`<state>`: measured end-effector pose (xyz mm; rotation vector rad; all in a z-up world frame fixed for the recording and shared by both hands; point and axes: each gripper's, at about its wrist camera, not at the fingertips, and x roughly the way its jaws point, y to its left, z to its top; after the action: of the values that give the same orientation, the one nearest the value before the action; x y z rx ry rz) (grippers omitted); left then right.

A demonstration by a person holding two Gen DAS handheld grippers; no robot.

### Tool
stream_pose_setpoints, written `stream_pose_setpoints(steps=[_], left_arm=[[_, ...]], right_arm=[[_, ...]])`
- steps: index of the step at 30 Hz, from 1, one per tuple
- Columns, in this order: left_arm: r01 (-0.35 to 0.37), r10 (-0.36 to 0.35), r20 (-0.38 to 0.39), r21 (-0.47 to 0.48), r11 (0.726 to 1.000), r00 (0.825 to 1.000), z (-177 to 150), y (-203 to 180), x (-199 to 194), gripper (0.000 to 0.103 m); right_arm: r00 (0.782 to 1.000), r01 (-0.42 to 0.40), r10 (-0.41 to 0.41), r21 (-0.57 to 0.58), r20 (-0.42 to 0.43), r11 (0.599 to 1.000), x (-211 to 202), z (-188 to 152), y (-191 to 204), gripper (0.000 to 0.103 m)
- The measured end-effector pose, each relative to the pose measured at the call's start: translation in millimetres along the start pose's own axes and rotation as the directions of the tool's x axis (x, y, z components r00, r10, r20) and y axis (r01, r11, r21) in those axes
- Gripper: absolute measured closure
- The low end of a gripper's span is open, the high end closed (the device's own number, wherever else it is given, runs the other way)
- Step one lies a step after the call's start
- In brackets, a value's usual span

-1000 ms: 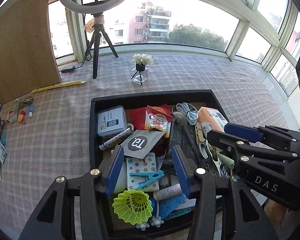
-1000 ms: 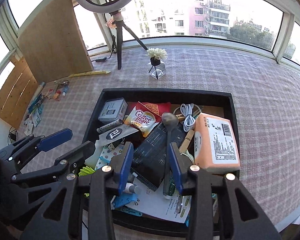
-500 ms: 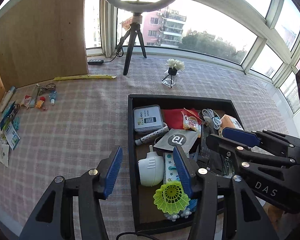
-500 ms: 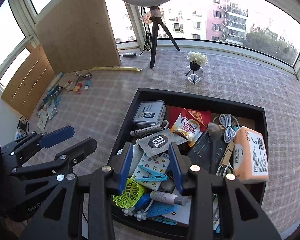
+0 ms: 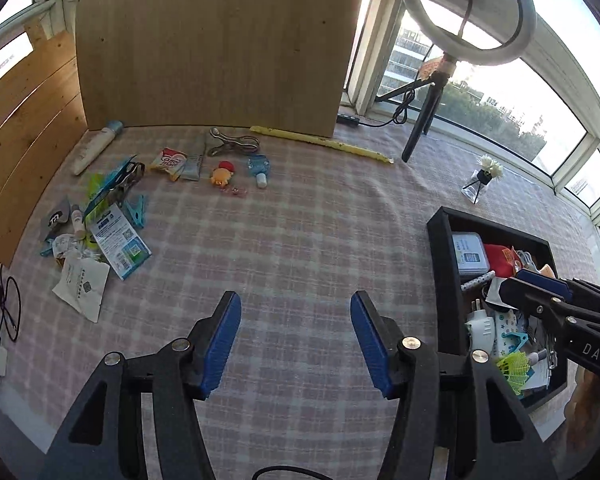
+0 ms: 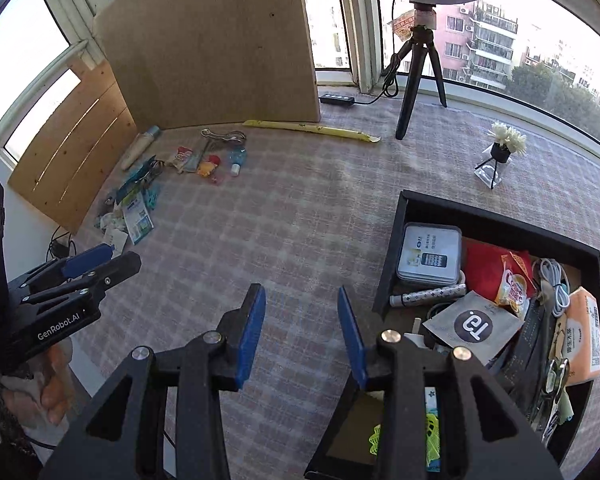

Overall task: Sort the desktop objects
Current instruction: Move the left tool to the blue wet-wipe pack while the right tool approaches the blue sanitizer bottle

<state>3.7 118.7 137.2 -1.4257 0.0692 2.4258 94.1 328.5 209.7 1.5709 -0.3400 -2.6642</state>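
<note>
A black tray [image 5: 444, 264] full of mixed desk items stands at the right; it also shows in the right wrist view [image 6: 384, 280]. It holds a grey tin [image 6: 428, 256], a Coffee-mate sachet [image 6: 514, 288], an orange tissue pack [image 6: 582, 340] and a green shuttlecock [image 5: 514, 366]. Several loose items lie on the cloth at the far left, among them a leaflet [image 5: 118, 242], an orange toy [image 5: 222, 174] and a blue clip [image 5: 136, 210]. My left gripper [image 5: 296, 340] is open and empty over bare cloth, left of the tray. My right gripper [image 6: 300, 332] is open and empty at the tray's left edge.
A wooden board [image 5: 220, 40] stands at the back left. A ring light on a tripod [image 5: 428, 116] and a small flower vase [image 5: 482, 178] stand at the back. A yellow strip [image 5: 320, 144] lies near the board. Cables [image 5: 0, 312] hang at the left table edge.
Both grippers have swung left, away from above the tray toward the bare cloth. The tray has slid to the right of both views. Both stay open and empty.
</note>
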Motion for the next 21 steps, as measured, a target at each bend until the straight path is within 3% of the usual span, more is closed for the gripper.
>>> stream_pose_setpoints(steps=[9, 13, 17, 21], left_arm=[[-0.098, 0.096, -0.028, -0.076, 0.992, 0.995, 16.4, 130.5, 13.4, 0.048], [-0.102, 0.097, -0.051, -0.116, 0.988, 0.994, 27.4, 178.9, 23.4, 0.048], [-0.107, 0.101, -0.062, -0.107, 0.988, 0.993, 43.1, 205.4, 33.8, 0.047], [-0.116, 0.111, -0.076, -0.059, 0.992, 0.991, 59.3, 207.2, 53.1, 0.04]], right_arm=[[0.998, -0.021, 0.018, -0.036, -0.064, 0.999, 56.3, 36.4, 63.7, 0.066], [0.995, -0.01, 0.005, -0.052, -0.099, 0.999, 81.4, 54.2, 81.9, 0.066], [0.991, -0.019, 0.014, -0.034, -0.131, 0.999, 106.2, 76.9, 88.2, 0.066], [0.984, -0.026, 0.023, -0.019, -0.177, 0.999, 135.9, 99.1, 92.1, 0.066]])
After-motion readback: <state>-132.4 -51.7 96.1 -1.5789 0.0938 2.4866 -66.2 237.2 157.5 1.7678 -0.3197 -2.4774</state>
